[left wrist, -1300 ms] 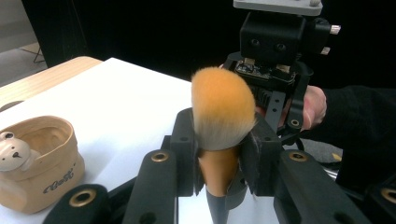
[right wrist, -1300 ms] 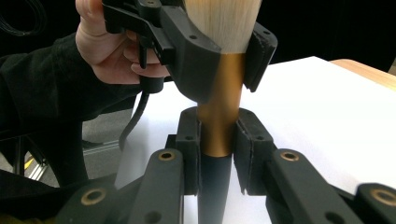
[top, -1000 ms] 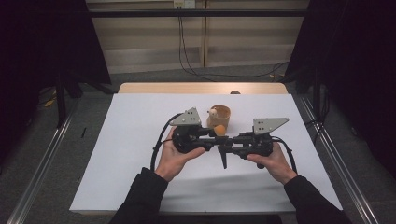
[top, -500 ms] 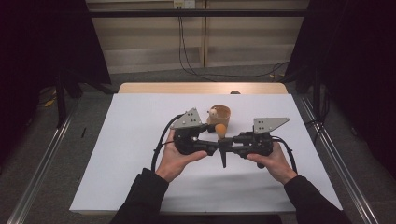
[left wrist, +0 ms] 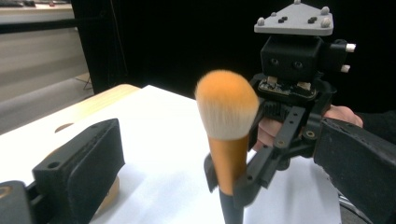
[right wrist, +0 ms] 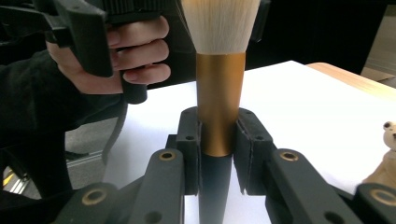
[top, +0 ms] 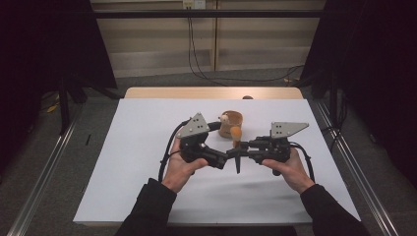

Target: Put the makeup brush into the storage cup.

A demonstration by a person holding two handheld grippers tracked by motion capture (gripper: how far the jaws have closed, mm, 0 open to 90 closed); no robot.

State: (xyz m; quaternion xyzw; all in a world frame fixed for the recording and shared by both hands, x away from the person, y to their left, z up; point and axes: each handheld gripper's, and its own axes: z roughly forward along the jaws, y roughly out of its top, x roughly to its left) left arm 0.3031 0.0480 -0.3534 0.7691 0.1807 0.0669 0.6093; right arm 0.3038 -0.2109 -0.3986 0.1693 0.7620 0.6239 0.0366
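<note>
Leftmost, the left gripper [top: 223, 160]: held in the person's left hand [top: 179, 167] above the white table [top: 137, 162], jaws spread wide with nothing between them; in its own view one black jaw stands at the left, the other at the right, with the brush between them but untouched. Next, the brush [top: 236, 140]: upright, orange-tipped white bristles up, gold ferrule above a black handle, raised over the table's middle. Behind it, a wooden cup [top: 230, 124] on the table, a small bear figure at its rim. Rightmost, the right gripper [top: 242, 150]: in the right hand [top: 290, 169], jaws clamped on the ferrule's base.
</note>
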